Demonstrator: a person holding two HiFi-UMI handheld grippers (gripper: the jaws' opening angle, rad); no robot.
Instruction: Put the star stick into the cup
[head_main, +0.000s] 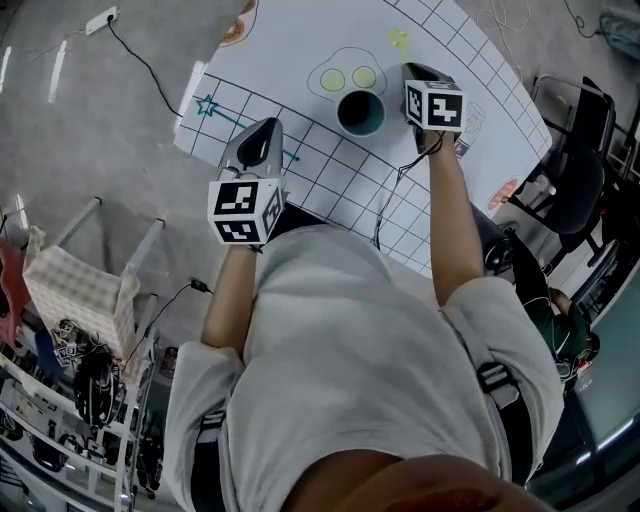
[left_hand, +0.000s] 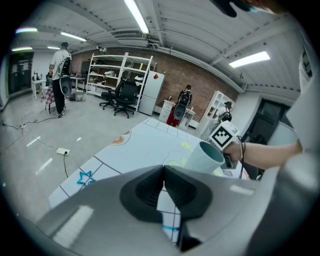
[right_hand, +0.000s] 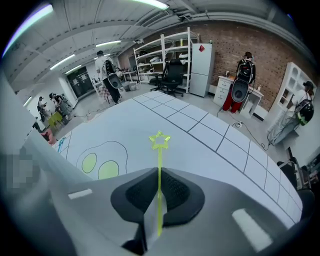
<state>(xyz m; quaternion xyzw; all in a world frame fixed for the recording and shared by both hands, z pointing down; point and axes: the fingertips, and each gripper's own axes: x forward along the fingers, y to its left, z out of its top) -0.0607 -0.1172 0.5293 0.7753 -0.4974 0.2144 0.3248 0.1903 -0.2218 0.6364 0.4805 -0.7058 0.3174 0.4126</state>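
My right gripper (head_main: 418, 78) (right_hand: 160, 172) is shut on a thin yellow-green star stick (right_hand: 159, 165). The stick's star end (head_main: 398, 39) points forward over the white gridded table (head_main: 300, 40). A teal cup (head_main: 360, 112) stands open-side up just left of that gripper, and it also shows in the left gripper view as the cup (left_hand: 202, 157). My left gripper (head_main: 257, 148) (left_hand: 164, 167) hovers over the table's near-left part, jaws closed together with nothing between them. A blue star stick (head_main: 207, 105) lies flat on the table beneath it, its star (left_hand: 86, 178) to the left.
Two green circles inside a drawn outline (head_main: 346, 76) lie just beyond the cup. A black cable (head_main: 385, 200) trails over the table's near edge. A wire rack (head_main: 80, 340) stands at the left, office chairs (head_main: 575, 170) at the right, and a power strip (head_main: 100, 20) lies on the floor.
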